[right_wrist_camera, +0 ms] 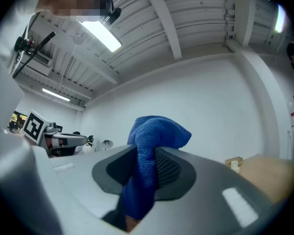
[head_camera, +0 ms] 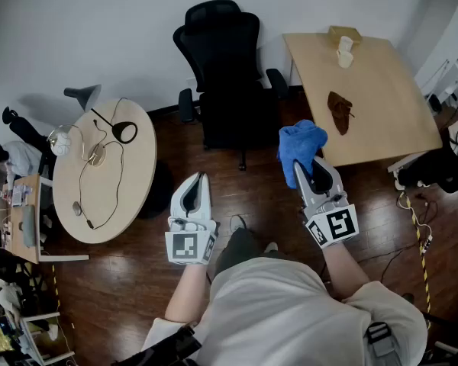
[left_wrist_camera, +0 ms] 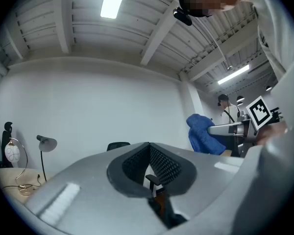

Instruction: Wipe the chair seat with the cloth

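A black office chair (head_camera: 225,82) stands against the far wall, its seat (head_camera: 233,120) bare. My right gripper (head_camera: 305,168) is shut on a blue cloth (head_camera: 299,145), held in the air to the right of the seat; the cloth (right_wrist_camera: 149,168) bunches up between and above the jaws. My left gripper (head_camera: 198,183) is shut with nothing in it, hanging over the floor in front of the chair. From the left gripper view the chair back (left_wrist_camera: 118,145) peeks over the jaws and the blue cloth (left_wrist_camera: 204,135) shows at right.
A round table (head_camera: 107,166) with a lamp and cables stands at left. A square wooden table (head_camera: 366,90) with a brown object and a small bottle is at right. Cables lie on the dark wood floor (head_camera: 412,212) at right.
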Motion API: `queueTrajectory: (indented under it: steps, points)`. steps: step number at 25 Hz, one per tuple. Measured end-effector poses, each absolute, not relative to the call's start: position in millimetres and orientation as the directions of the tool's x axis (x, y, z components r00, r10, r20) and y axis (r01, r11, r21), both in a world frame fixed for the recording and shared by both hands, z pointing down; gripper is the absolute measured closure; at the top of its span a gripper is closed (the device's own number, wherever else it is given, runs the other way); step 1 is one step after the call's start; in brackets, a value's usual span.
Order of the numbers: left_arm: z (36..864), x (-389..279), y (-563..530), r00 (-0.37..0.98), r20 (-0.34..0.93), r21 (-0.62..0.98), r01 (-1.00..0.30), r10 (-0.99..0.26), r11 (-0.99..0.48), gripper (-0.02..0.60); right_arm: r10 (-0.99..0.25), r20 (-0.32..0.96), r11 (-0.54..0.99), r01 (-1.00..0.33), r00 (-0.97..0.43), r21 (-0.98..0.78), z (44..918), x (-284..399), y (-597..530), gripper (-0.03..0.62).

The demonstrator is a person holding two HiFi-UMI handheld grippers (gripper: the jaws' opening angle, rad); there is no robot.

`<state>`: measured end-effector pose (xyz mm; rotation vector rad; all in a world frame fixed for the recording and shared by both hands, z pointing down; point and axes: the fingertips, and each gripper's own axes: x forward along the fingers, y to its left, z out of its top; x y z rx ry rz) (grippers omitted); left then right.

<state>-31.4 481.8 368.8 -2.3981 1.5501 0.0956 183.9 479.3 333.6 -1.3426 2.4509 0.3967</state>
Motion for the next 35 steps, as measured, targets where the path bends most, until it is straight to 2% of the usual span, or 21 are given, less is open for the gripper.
queueTrajectory:
  steps: [2,4,7,12,15,19,25,35]
  points:
    - [352,-35,469,0.412,-0.336,-0.167,-0.911,-0.847,-0.377,0.575,-0.762,-0.399,0.52,-0.849,-0.511,0.094,334,180,467,0.496]
    - [347,-39,455,0.409,-0.372,-0.157,-0.913,-0.833,-0.378,0.575,-0.763,-0.393,0.521,-0.848,-0.513,0.095,335,175,453,0.494]
    - [354,-47,426,0.419,-0.314,-0.174,-0.907,-0.852,-0.383,0.575,-0.768,-0.38,0.52,-0.848,-0.515,0.099,336,167,426,0.494]
    - [346,-73,350,0.421,-0.377,-0.139,-0.906,-0.825,-0.399,0.575,-0.785,-0.365,0.499,-0.86,-0.5,0.104,335,142,357,0.494]
    - [347,-83,285,0.447,-0.309,-0.161,-0.895,-0.84,-0.417,0.575,-0.798,-0.36,0.481,-0.871,-0.483,0.102,324,132,294,0.494]
    - [307,-96,219,0.473,-0.374,-0.169,-0.881,-0.798,-0.442,0.575,-0.795,-0.378,0.47,-0.876,-0.475,0.113,289,114,232,0.494]
    - [275,-112,146,0.507,-0.368,-0.19,-0.862,-0.779,-0.471,0.575,-0.817,-0.378,0.434,-0.896,-0.436,0.094,265,102,158,0.494]
    - [280,-120,6,0.454,-0.27,-0.097,-0.89,-0.849,-0.445,0.581,-0.851,-0.232,0.472,-0.88,-0.471,0.055,267,91,19,0.494]
